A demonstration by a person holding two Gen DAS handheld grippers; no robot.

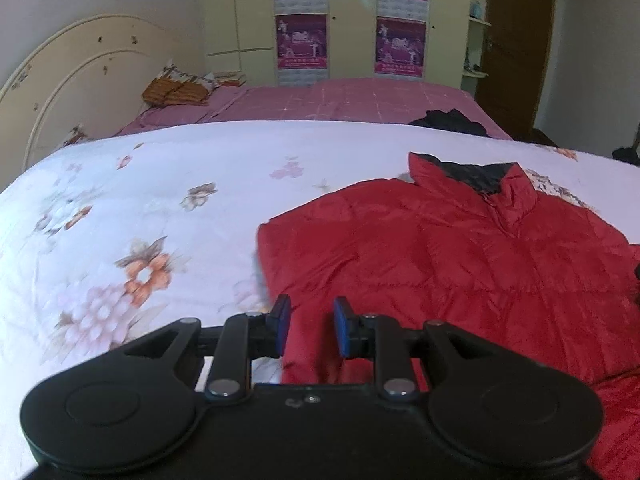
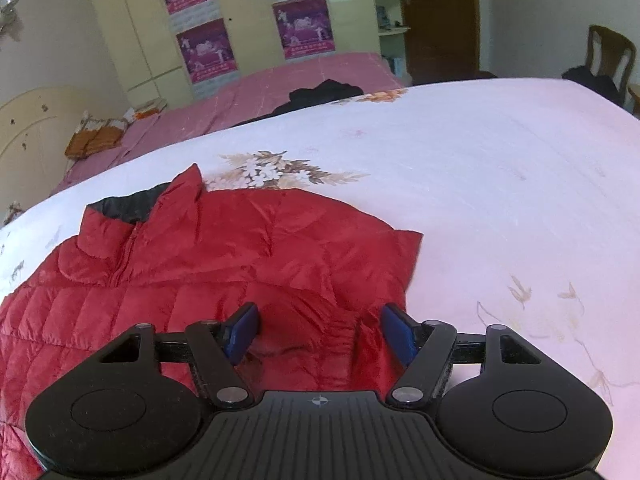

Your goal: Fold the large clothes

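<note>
Red puffer jacket (image 1: pixel 460 264) lies front-up on the floral quilt (image 1: pixel 160 200), collar toward the far edge, sleeves look already tucked in. Left gripper (image 1: pixel 310 326) hovers over its near-left corner, jaws a bit apart w/ nothing pinched. Right gripper (image 2: pixel 318 330) sits over the near-right hem, jaws open, fabric under them but not clamped. Next prob: pinch both hem corners and fold up toward the collar. Black garment (image 1: pixel 452 120) on the pink bed behind isn't in the way.

floral white bedspread (image 1: pixel 160 208) across the near bed | pink sheet (image 1: pixel 360 100) on the bed behind | orange-brown patterned pillows (image 1: pixel 176 90) by the cream headboard (image 1: pixel 80 80) | dark garment (image 2: pixel 324 94) on the pink sheet | purple posters (image 1: pixel 301 40) on wardrobe doors | brown door (image 2: pixel 436 20) | wooden chair (image 2: pixel 608 60)
</note>
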